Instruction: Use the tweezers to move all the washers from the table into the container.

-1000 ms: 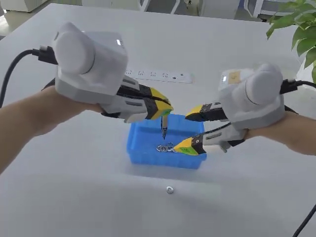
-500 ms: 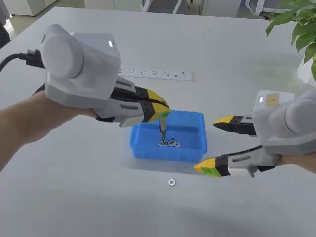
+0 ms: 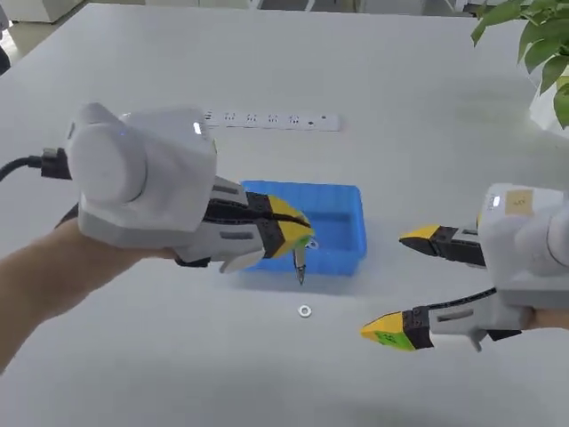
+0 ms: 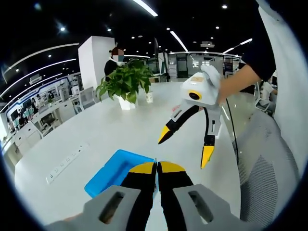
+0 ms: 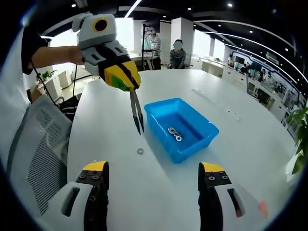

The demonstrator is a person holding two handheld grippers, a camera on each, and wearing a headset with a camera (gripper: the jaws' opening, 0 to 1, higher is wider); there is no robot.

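Note:
My left gripper is shut on thin metal tweezers, whose tips hang just in front of the blue container. One loose washer lies on the white table a little nearer than those tips. In the right gripper view the tweezers point down near that washer, and several washers lie inside the container. My right gripper stands open and holds nothing, to the right of the container. In the left gripper view the jaws are closed together beside the container.
A white power strip lies beyond the container. A potted plant stands at the table's far right corner. A mesh office chair sits at the table's near edge. People stand far off in the office.
My left gripper has drawn the tweezers out of the container toward the near side, close to the loose washer. My right gripper has pulled away to the right and stayed open.

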